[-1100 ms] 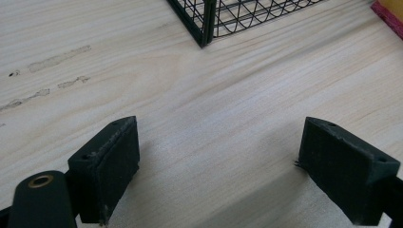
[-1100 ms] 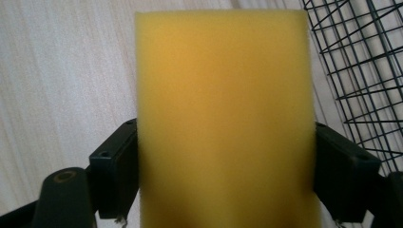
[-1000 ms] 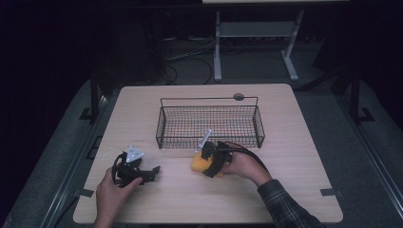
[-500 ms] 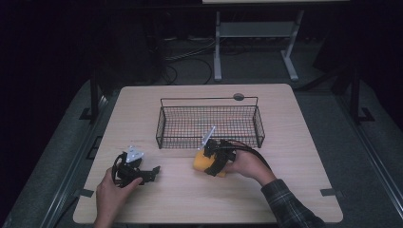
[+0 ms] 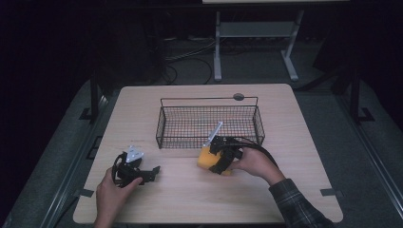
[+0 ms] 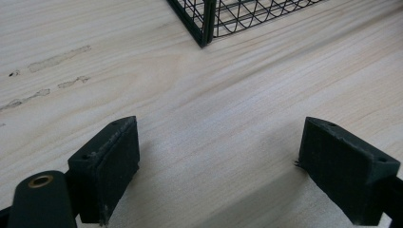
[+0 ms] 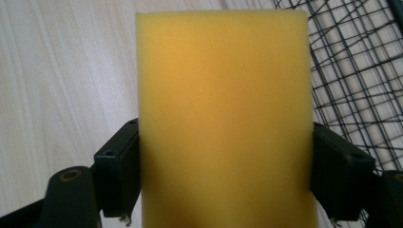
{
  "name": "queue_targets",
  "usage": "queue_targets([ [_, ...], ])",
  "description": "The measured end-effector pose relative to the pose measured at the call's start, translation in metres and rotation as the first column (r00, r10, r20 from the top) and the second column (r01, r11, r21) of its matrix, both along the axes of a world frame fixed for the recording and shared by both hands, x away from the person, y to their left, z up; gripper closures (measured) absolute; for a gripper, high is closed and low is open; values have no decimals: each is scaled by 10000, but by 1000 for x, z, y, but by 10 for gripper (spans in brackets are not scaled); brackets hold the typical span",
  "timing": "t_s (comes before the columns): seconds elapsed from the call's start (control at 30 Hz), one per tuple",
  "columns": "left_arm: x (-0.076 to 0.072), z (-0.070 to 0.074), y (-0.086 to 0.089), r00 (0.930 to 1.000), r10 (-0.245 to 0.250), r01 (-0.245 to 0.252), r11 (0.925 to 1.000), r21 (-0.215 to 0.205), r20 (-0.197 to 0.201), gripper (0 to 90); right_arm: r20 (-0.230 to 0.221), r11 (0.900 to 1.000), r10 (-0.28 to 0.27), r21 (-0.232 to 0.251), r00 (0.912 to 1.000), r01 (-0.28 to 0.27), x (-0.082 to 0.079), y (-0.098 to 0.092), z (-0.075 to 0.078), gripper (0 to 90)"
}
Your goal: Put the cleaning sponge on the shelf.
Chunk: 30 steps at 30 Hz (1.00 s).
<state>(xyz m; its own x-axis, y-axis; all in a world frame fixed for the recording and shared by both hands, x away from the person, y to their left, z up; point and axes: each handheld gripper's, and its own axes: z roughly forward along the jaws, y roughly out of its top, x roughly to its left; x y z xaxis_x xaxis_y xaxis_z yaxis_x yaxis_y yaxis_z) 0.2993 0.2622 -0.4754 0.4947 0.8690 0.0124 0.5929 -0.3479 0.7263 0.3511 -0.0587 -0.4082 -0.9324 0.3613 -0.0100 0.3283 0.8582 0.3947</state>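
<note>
Dark room w/ a pale wood table (image 5: 285,142). R gripper (image 7: 225,175) had its jaws pinching a yellow sponge (image 7: 223,114), pads pressed on both long sides; sponge stood just off the near edge of the wire basket (image 5: 209,121), near-centre of table. L gripper (image 6: 218,180) sat w/ jaws spread wide, bare wood between them, basket corner far ahead. In high view L gripper (image 5: 153,170) was near-left, well apart from R gripper (image 5: 209,160).
</note>
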Motion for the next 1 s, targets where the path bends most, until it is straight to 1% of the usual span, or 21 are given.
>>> queue_targets([
  [0.3,0,0,0,10000,0,0,10000,0,-2,126,28,9998,-190,39,9998,190,0,-10,12,228],
  [0.33,0,0,0,10000,1,-1,10000,-1,2,127,57,9999,-130,3,9999,130,0,-11,13,228],
  [0.57,0,0,0,10000,1,-1,10000,0,-1,126,87,9997,-227,-3,9997,227,0,-19,20,228],
  [0.83,0,0,0,10000,-2,2,10000,4,2,127,135,9990,-413,175,9991,411,0,-29,31,229],
  [1.0,0,0,0,10000,-3,3,10000,4,0,126,216,9985,-540,106,9983,538,1,-35,35,229],
])
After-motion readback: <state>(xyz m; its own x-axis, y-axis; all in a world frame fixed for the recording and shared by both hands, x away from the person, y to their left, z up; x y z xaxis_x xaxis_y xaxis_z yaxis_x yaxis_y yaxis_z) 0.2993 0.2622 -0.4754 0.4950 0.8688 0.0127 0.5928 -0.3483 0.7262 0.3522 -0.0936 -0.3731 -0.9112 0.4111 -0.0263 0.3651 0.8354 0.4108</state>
